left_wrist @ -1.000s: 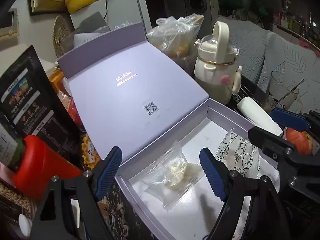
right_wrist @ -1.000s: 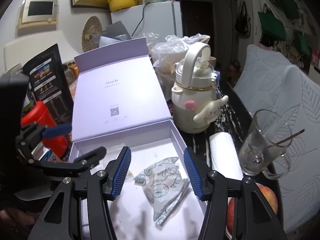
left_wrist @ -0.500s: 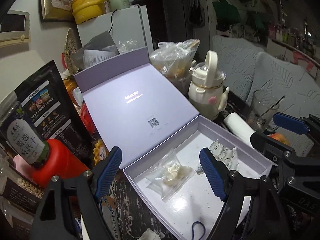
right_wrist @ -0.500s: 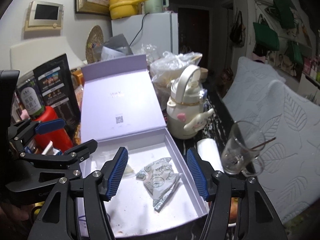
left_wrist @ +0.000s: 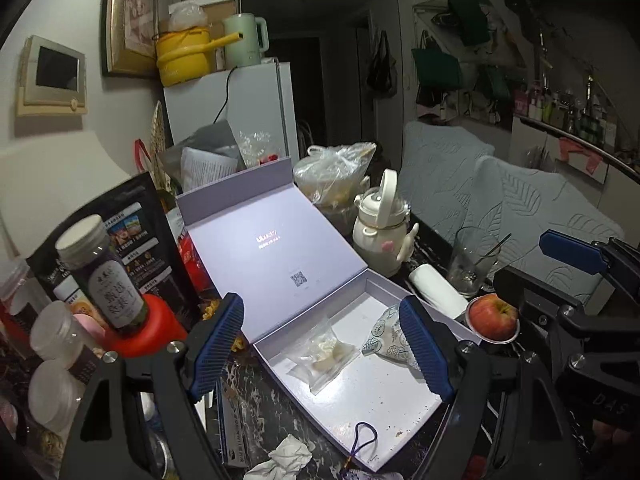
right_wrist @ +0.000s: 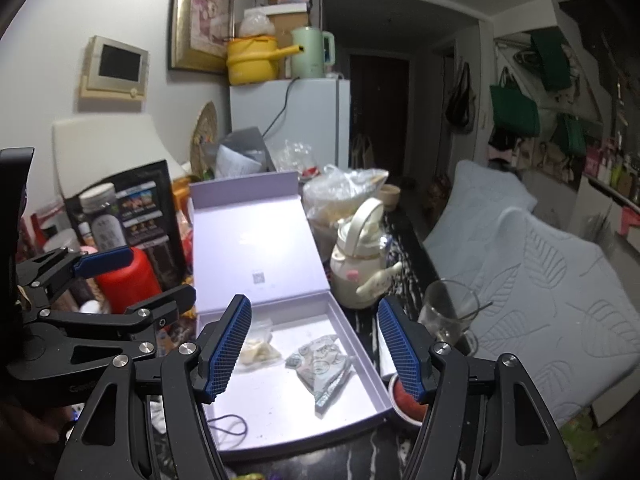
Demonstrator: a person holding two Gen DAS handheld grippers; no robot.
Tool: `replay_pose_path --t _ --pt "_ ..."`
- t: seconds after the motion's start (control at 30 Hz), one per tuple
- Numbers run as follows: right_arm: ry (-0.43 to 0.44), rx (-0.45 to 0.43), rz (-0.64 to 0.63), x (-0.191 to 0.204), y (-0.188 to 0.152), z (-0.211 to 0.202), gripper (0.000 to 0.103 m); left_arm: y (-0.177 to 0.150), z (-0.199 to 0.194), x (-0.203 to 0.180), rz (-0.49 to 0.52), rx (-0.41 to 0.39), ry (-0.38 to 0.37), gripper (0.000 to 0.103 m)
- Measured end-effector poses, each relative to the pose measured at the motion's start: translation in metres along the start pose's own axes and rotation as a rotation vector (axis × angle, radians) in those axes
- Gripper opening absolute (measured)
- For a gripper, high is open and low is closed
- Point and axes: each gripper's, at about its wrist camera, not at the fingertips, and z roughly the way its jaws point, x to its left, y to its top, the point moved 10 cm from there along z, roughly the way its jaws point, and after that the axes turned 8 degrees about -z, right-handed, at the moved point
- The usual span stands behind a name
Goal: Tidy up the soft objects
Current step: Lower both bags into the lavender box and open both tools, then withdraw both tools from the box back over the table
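Item: lavender box (left_wrist: 420, 412), lid (left_wrist: 272, 256) standing open at its 11 o'clock side.

Contents: clear bag (left_wrist: 322, 354) of white lumps near the tray middle; patterned pouch (left_wrist: 386, 334) at its 3 o'clock, just apart. A purple cord loop (left_wrist: 364, 440) lies at the tray's 6 o'clock edge.

Step, as judged: both soft items appear stowed, so the placing stage looks done; the next move probably calls for swinging the lid down, or fetching the crumpled tissue (left_wrist: 290, 456) outside the box at 7 o'clock.

Tongs: left gripper (left_wrist: 322, 350) spread wide, empty, touching nothing. Right gripper (right_wrist: 314, 354) likewise spread wide, empty, held above the tray.
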Motion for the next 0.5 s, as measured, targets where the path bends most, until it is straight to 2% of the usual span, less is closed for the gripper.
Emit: replay_pose_path --t 0.17,0.5 --pt "-0.021 -0.031 0.003 0.006 0.006 -0.035 0.067 0.004 -0.036 -0.001 -0.001 -0.045 -0.022 0.08" --pt "-0.03 -0.081 0.006 0.025 0.004 -0.101 0.071 -0.002 -0.098 0.005 0.01 -0.129 -0.017 0.08"
